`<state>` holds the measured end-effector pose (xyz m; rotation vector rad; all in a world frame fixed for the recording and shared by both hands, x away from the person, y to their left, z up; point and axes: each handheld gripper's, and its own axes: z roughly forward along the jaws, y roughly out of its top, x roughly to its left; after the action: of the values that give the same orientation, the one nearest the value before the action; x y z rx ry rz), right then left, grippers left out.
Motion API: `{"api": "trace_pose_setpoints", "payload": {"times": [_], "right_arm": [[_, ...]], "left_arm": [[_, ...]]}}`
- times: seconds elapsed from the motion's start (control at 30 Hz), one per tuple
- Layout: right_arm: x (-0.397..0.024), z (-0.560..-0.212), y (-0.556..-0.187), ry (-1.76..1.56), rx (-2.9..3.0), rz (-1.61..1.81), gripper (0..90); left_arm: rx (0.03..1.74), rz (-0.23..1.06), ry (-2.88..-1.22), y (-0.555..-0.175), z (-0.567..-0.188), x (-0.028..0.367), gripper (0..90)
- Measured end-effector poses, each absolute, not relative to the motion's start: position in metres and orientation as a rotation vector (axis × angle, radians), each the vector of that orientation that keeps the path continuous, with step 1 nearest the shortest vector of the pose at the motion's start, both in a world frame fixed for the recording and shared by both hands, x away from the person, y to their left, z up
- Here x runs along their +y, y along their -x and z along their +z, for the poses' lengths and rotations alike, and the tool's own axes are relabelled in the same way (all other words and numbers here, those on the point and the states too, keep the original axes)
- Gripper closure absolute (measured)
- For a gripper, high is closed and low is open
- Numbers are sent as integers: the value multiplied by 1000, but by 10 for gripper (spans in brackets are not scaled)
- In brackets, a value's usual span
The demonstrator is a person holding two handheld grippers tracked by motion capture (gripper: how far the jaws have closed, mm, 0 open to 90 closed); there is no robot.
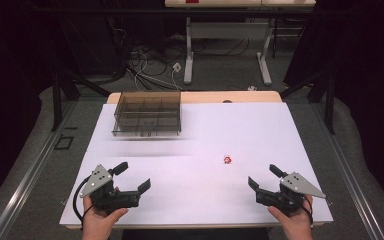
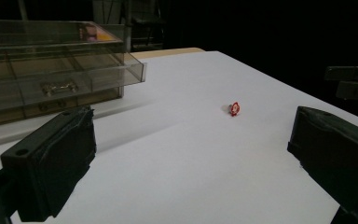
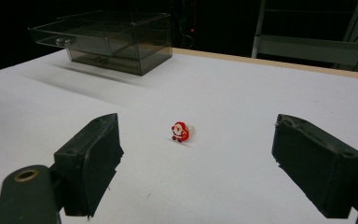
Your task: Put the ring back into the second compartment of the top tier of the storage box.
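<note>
A small red and white Santa figure (image 1: pixel 227 159) lies on the white table right of centre; it is also in the left gripper view (image 2: pixel 234 108) and the right gripper view (image 3: pixel 180 132). My left gripper (image 1: pixel 134 176) rests near the front left edge, open and holding nothing, its jaws wide apart (image 2: pixel 191 158). My right gripper (image 1: pixel 264 176) is at the front right, open and holding nothing, and points toward the Santa figure, which sits a short way ahead between its spread jaws (image 3: pixel 198 161). A smoky clear plastic drawer box (image 1: pixel 148 113) stands at the back left.
The box (image 2: pixel 51 65) has small drawers with metal handles (image 3: pixel 107 42). The white table top (image 1: pixel 205 200) ends in a wooden back edge (image 1: pixel 250 96). Behind the table are a desk frame (image 1: pixel 225 45) and floor cables (image 1: pixel 150 62); dark curtains hang at both sides.
</note>
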<state>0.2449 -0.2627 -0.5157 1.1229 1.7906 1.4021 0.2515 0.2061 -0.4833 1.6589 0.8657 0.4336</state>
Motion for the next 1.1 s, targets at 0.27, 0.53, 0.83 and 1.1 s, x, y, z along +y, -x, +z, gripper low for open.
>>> {"api": "trace_pose_setpoints", "payload": {"times": [0.27, 0.53, 0.83, 1.1], "right_arm": [[-265, -516, -244, -1147, 1789, 1406, 148], [-268, -516, -244, -1155, 1780, 1402, 148], [-270, -516, -245, -1174, 1779, 1406, 149], [-272, -517, -246, -1197, 1773, 1404, 149]], "left_arm": [[835, 434, -1710, -258, -475, 191, 12], [829, 391, -1766, -270, -471, 176, 32], [821, 368, -1800, -279, -462, 167, 32], [809, 367, -1844, -290, -451, 158, 39]]}}
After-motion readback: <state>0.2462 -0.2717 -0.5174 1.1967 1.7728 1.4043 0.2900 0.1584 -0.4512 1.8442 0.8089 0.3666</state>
